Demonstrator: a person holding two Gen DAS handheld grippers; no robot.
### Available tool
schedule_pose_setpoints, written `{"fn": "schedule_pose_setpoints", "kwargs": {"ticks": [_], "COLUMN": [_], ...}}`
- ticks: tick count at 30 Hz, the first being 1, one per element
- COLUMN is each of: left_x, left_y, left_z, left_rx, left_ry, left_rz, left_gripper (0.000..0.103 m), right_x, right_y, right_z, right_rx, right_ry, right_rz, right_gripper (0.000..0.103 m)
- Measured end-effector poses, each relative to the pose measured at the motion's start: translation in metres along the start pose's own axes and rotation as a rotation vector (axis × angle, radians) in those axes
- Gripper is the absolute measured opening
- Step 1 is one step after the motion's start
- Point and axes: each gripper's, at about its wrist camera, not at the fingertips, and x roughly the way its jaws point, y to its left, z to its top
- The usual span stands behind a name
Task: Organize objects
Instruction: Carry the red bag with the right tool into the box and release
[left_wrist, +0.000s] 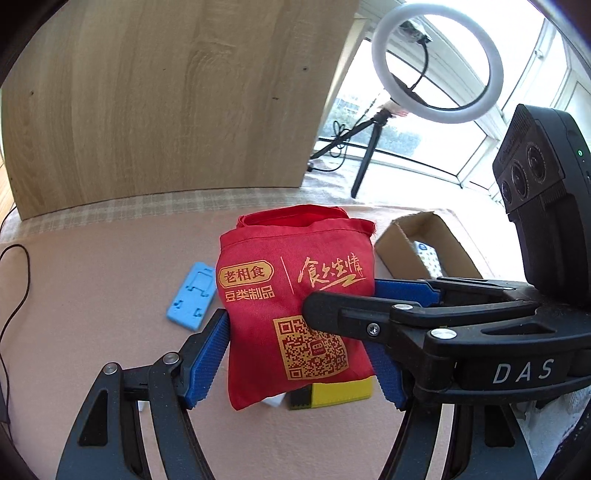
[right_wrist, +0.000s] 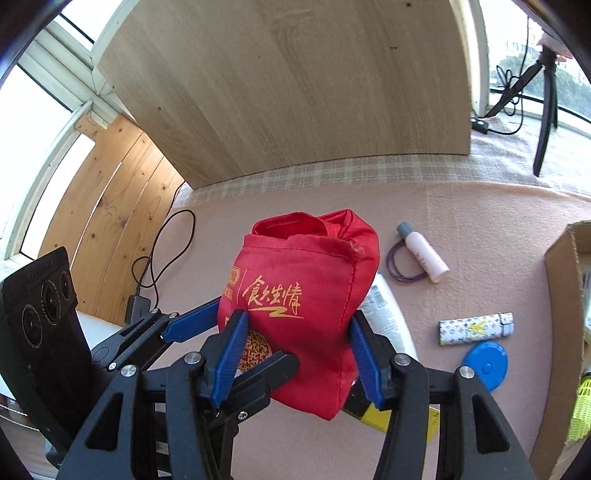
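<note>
A red cloth bag with gold print and a QR code stands upright with its mouth open at the top; it also shows in the right wrist view. My left gripper is shut on the bag's lower sides. My right gripper is shut on the same bag, and in the left wrist view it reaches in from the right across the bag. A yellow and black box lies under the bag.
On the pink cloth lie a blue holder, an open cardboard box, a small pink bottle with a purple hair tie, a patterned lighter, a blue disc and a white tube. A wooden panel stands behind. A ring light stands at the back right.
</note>
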Motion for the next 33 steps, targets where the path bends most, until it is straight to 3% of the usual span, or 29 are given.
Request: {"fn": "schedule_pose_setpoints", "kwargs": {"ticks": [10, 19, 27, 33], "left_x": [0.037, 0.087, 0.112, 0.12], "left_y": [-0.144, -0.257, -0.302, -0.302], "left_z": [0.005, 0.0, -0.001, -0.002], "left_rx": [0.133, 0.214, 0.239, 0.252], "left_ry": [0.017, 0.062, 0.1, 0.128], "left_rz": [-0.136, -0.21, -0.219, -0.16], "left_gripper": [0.074, 0.074, 0.074, 0.075], "right_x": [-0.106, -0.169, -0.189, -0.193], "right_y": [-0.095, -0.189, -0.242, -0.249], "right_z": [-0.038, -0.065, -0.074, -0.074], "right_rx": [0.08, 0.196, 0.261, 0.231], "right_ry": [-0.121, -0.171, -0.187, -0.188], "right_rz": [-0.137, -0.21, -0.221, -0.321], "right_gripper": [0.052, 0.052, 0.052, 0.058]}}
